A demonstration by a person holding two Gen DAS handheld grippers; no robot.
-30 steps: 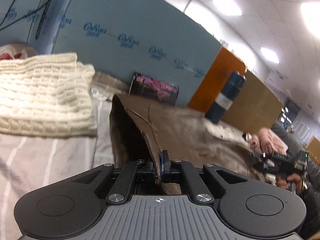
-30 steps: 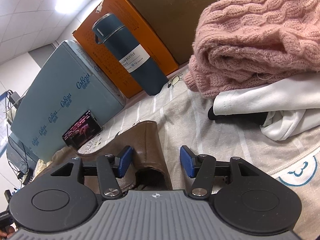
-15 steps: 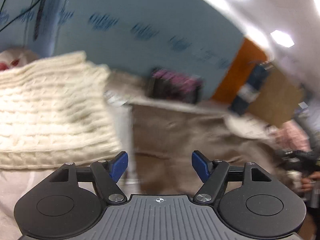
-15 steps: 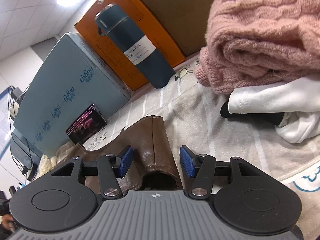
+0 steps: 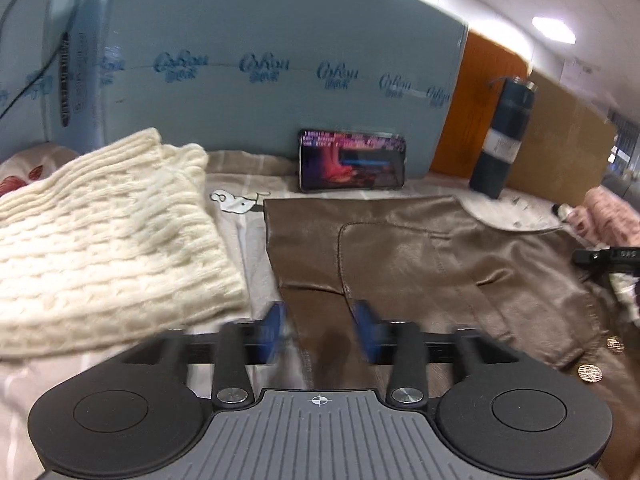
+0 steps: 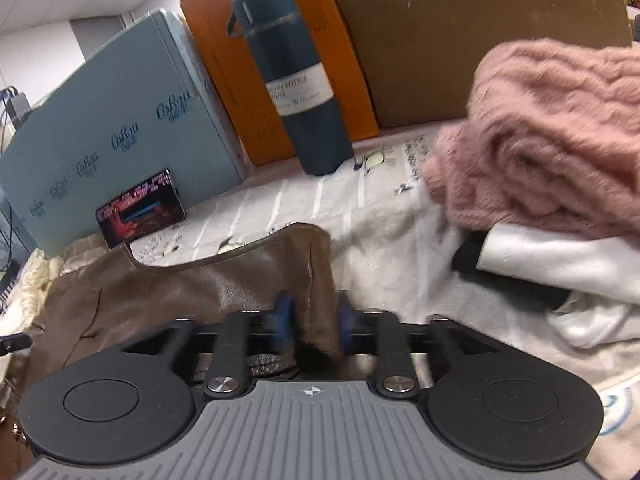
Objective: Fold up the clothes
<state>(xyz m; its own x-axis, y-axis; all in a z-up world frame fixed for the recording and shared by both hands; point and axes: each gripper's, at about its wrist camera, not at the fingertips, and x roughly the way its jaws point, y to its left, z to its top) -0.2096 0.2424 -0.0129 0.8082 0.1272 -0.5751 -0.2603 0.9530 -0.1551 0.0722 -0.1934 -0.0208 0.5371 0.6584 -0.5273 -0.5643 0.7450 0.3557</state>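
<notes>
Item: brown leather-look garment [image 5: 420, 264], spread across the middle of the left wrist frame on a striped sheet [image 6: 380, 216]; a patch pocket faces up and metal buttons show at lower right. In the right wrist frame one end of it rises in a peak at centre.

Left gripper [image 5: 318, 330]: blue pads blurred, parted with a gap between them, straddling the garment's near edge at lower centre. Whether the pads touch the cloth cannot be told.

Right gripper [image 6: 312, 320]: pads also blurred, narrowly apart on either side of the raised brown flap, about to pinch it or just letting it go; the pictures do not settle which.

Neighbours: cream knit sweater [image 5: 104, 236], left of frame, just beside the garment; pink knit sweater [image 6: 552, 140] on white clothing [image 6: 568, 264], right of frame; phone [image 5: 352, 166] propped against the blue foam board [image 5: 280, 40]; dark blue flask [image 6: 296, 92] upright, upper centre.

Risks, judged:
- Slick material may slide out of a shallow pinch, and a fold would sag or spring open.
- A grip on one layer only would drag the top ply and skew the edges.
- A wide sweep of cloth could tip the flask or knock the phone flat.
- The cream sweater's hem could be caught with the left edge.
</notes>
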